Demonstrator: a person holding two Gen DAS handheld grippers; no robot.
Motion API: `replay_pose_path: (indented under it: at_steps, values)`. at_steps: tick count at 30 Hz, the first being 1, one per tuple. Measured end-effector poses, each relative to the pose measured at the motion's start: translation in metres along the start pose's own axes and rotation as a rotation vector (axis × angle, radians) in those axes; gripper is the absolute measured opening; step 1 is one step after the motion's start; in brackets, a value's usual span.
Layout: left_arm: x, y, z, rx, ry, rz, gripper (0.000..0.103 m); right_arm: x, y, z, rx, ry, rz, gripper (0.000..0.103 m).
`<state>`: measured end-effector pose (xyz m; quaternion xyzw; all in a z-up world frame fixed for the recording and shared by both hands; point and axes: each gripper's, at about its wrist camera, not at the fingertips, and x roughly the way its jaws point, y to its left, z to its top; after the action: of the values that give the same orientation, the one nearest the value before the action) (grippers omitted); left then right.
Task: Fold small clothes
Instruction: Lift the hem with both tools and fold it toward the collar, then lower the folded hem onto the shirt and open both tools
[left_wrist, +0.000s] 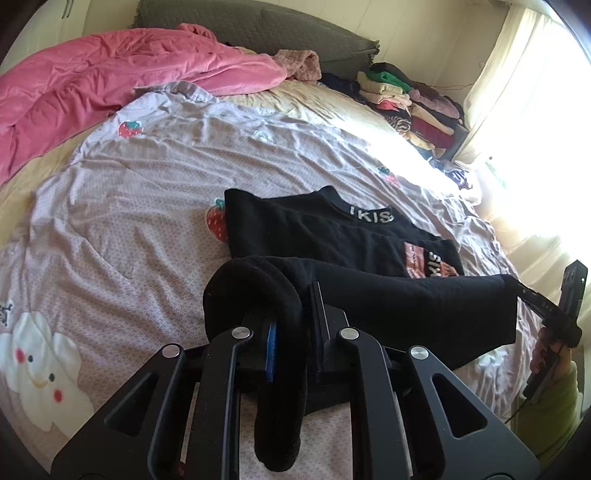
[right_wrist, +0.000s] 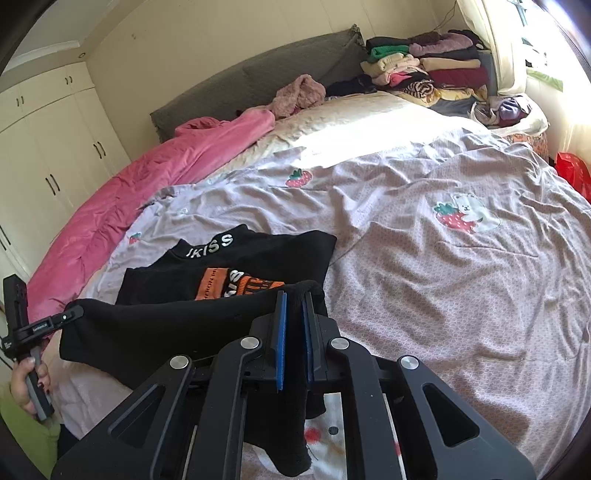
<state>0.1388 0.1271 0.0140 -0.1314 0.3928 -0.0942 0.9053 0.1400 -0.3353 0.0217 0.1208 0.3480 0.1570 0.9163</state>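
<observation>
The left gripper is clenched on one corner of a black garment, the fabric bunched over its fingers and a loose end hanging down between the arms. The right gripper is likewise clamped on the opposite corner, dark cloth pinched between its blue pads and trailing below. Between the two, the garment's lower edge is stretched taut and raised off the bed — the upper part, with white lettering at the collar and an orange printed patch, lies flat on the pale lilac bedsheet with strawberry and bear motifs. How much of the hem is doubled over is hard to judge under the dark folds. A hand grips the left gripper's handle. Farther off lie a pink quilt along the bed's far side, a grey headboard cushion and a stack of folded clothes near the bright window.
</observation>
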Motion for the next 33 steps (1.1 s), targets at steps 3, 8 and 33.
replay_pose_path:
  at_steps: [3, 8, 33]
  values:
    - [0.002, 0.001, -0.007, 0.006, 0.002, 0.002, 0.009, 0.006, 0.000, -0.006, 0.003, 0.013, -0.018, 0.009]
    - [-0.007, -0.004, -0.013, 0.028, -0.023, -0.008, 0.034, 0.001, 0.000, -0.015, 0.017, 0.005, -0.027, 0.035]
    - [-0.004, -0.003, -0.053, 0.012, 0.052, -0.021, 0.051, -0.007, 0.010, -0.070, -0.008, 0.117, -0.014, 0.041]
